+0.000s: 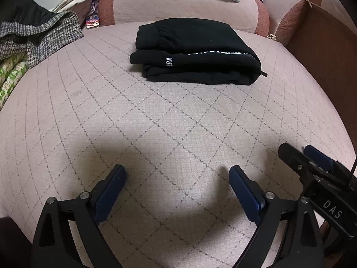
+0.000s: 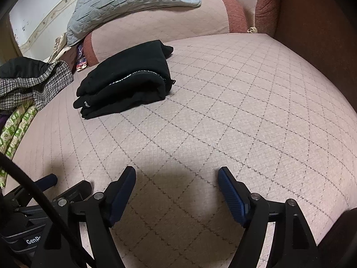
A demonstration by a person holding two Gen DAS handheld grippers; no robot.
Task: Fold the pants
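Black pants (image 1: 194, 51) with white lettering lie folded in a compact stack on the pink quilted sofa seat (image 1: 156, 122), toward the back. They also show in the right wrist view (image 2: 127, 78), at the left. My left gripper (image 1: 177, 174) is open and empty, low over the seat, well in front of the pants. My right gripper (image 2: 176, 176) is open and empty, also near the front of the seat. The right gripper shows at the right edge of the left wrist view (image 1: 312, 163); the left one shows at the lower left of the right wrist view (image 2: 49, 187).
A houndstooth and black garment pile (image 1: 38, 35) and a green patterned cloth (image 1: 11, 76) lie at the left. A grey quilted blanket (image 2: 125, 2) drapes over the backrest (image 1: 178, 4). A brown armrest (image 1: 323, 51) bounds the right side.
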